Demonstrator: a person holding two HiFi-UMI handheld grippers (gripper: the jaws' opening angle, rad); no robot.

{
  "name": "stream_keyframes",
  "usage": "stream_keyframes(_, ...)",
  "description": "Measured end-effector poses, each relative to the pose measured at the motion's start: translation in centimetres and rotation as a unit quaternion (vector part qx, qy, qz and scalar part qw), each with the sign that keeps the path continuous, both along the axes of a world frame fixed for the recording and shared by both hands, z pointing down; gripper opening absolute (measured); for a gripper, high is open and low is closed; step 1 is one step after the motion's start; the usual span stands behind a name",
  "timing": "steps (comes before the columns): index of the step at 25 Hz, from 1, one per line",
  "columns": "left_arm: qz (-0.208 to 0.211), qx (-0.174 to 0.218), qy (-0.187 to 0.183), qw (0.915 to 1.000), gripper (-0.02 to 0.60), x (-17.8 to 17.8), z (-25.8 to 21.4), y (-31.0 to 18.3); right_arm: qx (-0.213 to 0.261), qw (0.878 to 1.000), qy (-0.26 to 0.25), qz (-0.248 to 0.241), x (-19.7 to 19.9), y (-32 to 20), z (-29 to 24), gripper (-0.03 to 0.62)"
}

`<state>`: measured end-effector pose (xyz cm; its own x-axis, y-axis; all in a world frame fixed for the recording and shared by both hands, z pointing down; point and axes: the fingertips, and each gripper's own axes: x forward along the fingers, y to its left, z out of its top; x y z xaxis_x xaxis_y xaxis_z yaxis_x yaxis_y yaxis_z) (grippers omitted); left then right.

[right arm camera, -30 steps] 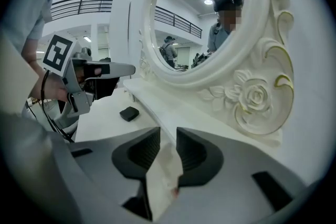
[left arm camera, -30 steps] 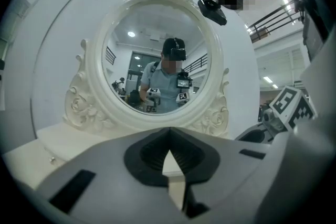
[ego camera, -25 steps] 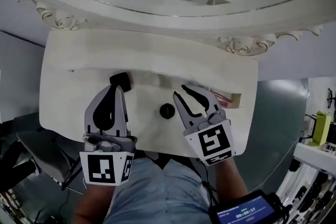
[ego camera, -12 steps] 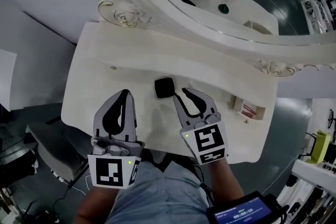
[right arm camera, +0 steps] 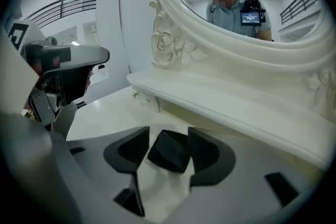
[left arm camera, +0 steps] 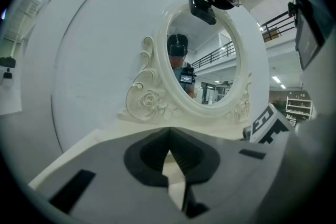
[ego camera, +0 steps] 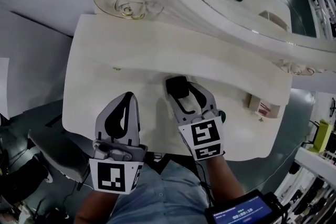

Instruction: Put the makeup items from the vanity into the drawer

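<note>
A black square compact [ego camera: 177, 85] lies on the white vanity top [ego camera: 105, 50], just in front of the raised shelf under the mirror. My right gripper [ego camera: 182, 92] has reached it: its jaws have just been opening and stand either side of the compact [right arm camera: 169, 150] without pressing on it. A small round black item [ego camera: 222, 115] peeks out beside the right gripper's body. My left gripper [ego camera: 126, 97] hovers over the vanity top to the left of the compact, its jaws shut with nothing between them; the left gripper view shows the left gripper [left arm camera: 169, 132] pointing at the mirror.
A small open drawer [ego camera: 264, 106] at the vanity's right holds red and white items. The ornate oval mirror [ego camera: 220, 13] rises behind the shelf. A small knob [ego camera: 116, 67] sits on the shelf front. The vanity's front edge is close under both grippers.
The right gripper has moved from beside the round black item over to the compact, and its jaws now stand wider around it. The left gripper has drawn away from the compact.
</note>
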<state>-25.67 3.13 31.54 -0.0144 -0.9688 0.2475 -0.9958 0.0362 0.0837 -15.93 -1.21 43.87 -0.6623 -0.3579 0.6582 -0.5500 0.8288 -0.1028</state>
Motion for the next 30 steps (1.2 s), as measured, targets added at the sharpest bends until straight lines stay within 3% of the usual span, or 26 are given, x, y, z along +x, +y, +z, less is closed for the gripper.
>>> stream_keyframes(3, 0.007, -0.012, 0.004, 0.9999, 0.000, -0.5, 1.4, -0.4, -0.010, 1.000, 0.013, 0.020, -0.4, -0.2, 1.4, 0.292)
stream_keyframes(8, 0.012, -0.020, 0.016, 0.9996, 0.000, -1.3, 2.8, -1.0, -0.034, 0.998, 0.042, 0.030, -0.8, -0.3, 3.8, 0.346)
stream_keyframes(19, 0.008, -0.018, 0.019, 0.9996, 0.000, -2.2, 2.9, -1.4, -0.051, 0.995, 0.078, 0.036, -0.8, -0.4, 5.6, 0.344)
stream_keyframes(30, 0.010, -0.008, 0.008, 0.9999, 0.000, -0.3, 1.0, -1.2, -0.028, 0.998, 0.044, 0.020, -0.3, -0.1, 2.0, 0.342)
